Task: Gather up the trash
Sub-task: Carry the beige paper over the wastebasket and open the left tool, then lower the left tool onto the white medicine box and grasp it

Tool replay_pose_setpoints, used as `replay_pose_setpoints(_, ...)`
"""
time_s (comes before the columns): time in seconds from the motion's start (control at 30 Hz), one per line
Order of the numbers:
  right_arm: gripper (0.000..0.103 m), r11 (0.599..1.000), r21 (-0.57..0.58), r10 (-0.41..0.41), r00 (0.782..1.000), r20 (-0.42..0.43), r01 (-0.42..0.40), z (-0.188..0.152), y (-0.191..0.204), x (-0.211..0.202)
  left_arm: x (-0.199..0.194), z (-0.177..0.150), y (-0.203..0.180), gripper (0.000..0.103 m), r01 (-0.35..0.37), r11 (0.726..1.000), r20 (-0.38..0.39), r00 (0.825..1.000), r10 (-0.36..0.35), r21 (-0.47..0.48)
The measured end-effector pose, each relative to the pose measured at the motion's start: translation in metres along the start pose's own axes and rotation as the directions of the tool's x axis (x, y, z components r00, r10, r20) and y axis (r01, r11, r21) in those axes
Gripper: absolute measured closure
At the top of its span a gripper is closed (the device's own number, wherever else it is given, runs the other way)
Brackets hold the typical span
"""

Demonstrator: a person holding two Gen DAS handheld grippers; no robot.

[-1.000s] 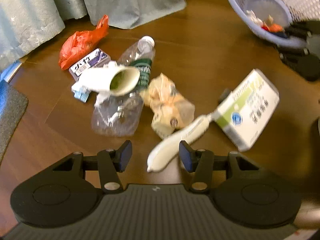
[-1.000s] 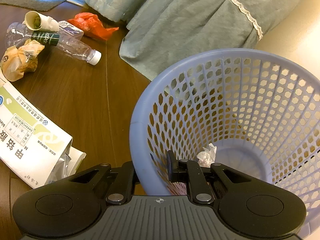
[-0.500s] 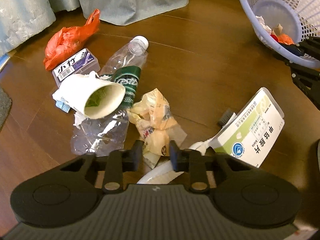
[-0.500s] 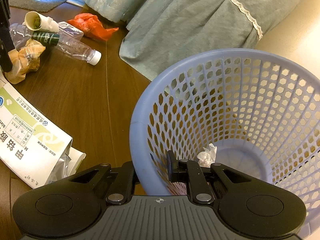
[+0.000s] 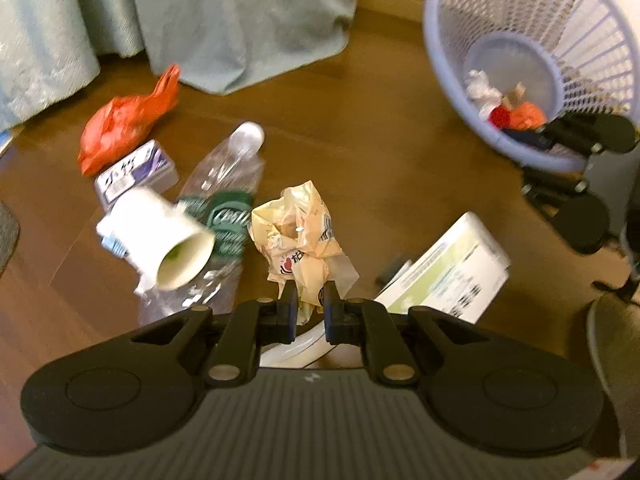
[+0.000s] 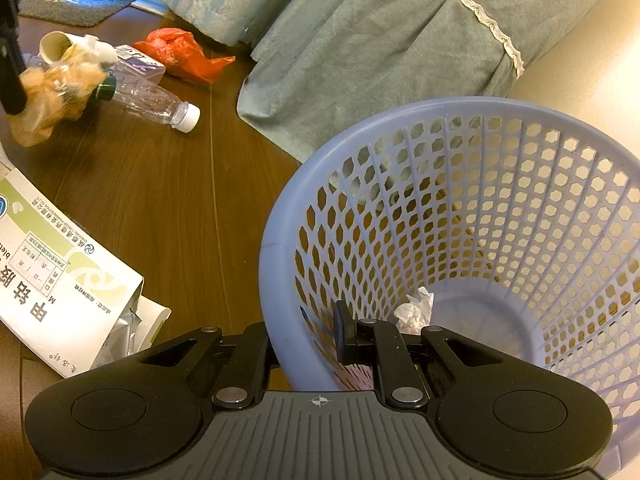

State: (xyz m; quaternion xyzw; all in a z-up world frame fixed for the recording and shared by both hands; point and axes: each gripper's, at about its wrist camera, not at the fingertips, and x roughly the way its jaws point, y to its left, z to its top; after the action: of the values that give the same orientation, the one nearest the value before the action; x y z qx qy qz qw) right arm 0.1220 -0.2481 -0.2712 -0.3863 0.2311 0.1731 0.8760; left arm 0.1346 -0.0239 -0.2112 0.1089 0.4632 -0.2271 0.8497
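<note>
My left gripper (image 5: 308, 306) is shut on a crumpled tan wrapper (image 5: 300, 240), which hangs above the brown floor; the same wrapper (image 6: 52, 96) shows at the far left of the right wrist view. My right gripper (image 6: 308, 340) is shut on the rim of the lilac mesh basket (image 6: 280, 264), one finger inside and one outside. The basket (image 5: 448, 92) sits tilted at the upper right, with white, red and orange scraps inside. A clear bottle (image 5: 224, 184), a white paper cup (image 5: 168, 240), an orange bag (image 5: 120, 124) and a white box (image 5: 448, 272) lie on the floor.
Teal fabric (image 5: 240, 20) hangs along the back. A small purple packet (image 5: 136, 168) lies beside the orange bag. A white tube (image 5: 296, 350) lies under my left gripper. A grey mat edge (image 5: 6, 232) shows at the far left.
My left gripper moved forward over the tan wrapper, closed on it and raised it off the floor. The right gripper and the basket stayed put.
</note>
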Motion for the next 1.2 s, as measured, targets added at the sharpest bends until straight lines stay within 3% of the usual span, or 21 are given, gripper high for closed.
replay_pose_setpoints(0.27,0.093,1.0,0.005,0.001,1.0,0.001,-0.001,0.001,0.0,0.0,-0.018,0.049,-0.024,0.094,0.071,0.997,0.103,0.992,-0.07,-0.01)
replay_pose_setpoints(0.43,0.093,1.0,0.017,0.003,1.0,0.006,-0.003,0.001,-0.004,-0.001,-0.031,0.091,-0.056,0.094,0.13,0.99,0.196,0.971,-0.139,0.056)
replay_pose_setpoints(0.57,0.093,1.0,0.025,0.005,1.0,0.011,-0.006,0.0,-0.005,-0.002,-0.029,0.121,-0.09,0.093,0.177,0.976,0.228,0.952,-0.202,0.127)
replay_pose_setpoints(0.63,0.093,1.0,0.029,0.005,1.0,0.012,-0.006,0.0,-0.006,-0.002,-0.021,0.133,-0.106,0.084,0.212,0.967,0.224,0.945,-0.239,0.139)
replay_pose_setpoints(0.7,0.093,0.999,0.033,0.005,1.0,0.013,-0.005,0.0,-0.006,-0.002,-0.016,0.14,-0.115,0.057,0.237,0.962,0.23,0.937,-0.263,0.136)
replay_pose_setpoints(0.77,0.093,0.999,0.038,0.005,1.0,0.014,-0.006,0.001,-0.006,-0.002,-0.018,0.14,-0.117,0.057,0.239,0.962,0.247,0.931,-0.267,0.135)
replay_pose_setpoints(0.87,0.093,0.999,0.044,0.004,1.0,0.014,-0.005,0.001,-0.007,-0.001,-0.02,0.13,-0.104,0.057,0.21,0.971,0.252,0.939,-0.232,0.114)
replay_pose_setpoints(1.2,0.093,0.999,0.037,0.005,1.0,0.011,-0.005,0.002,-0.008,0.002,-0.022,0.068,-0.03,0.054,0.066,0.997,0.156,0.985,-0.072,0.039)
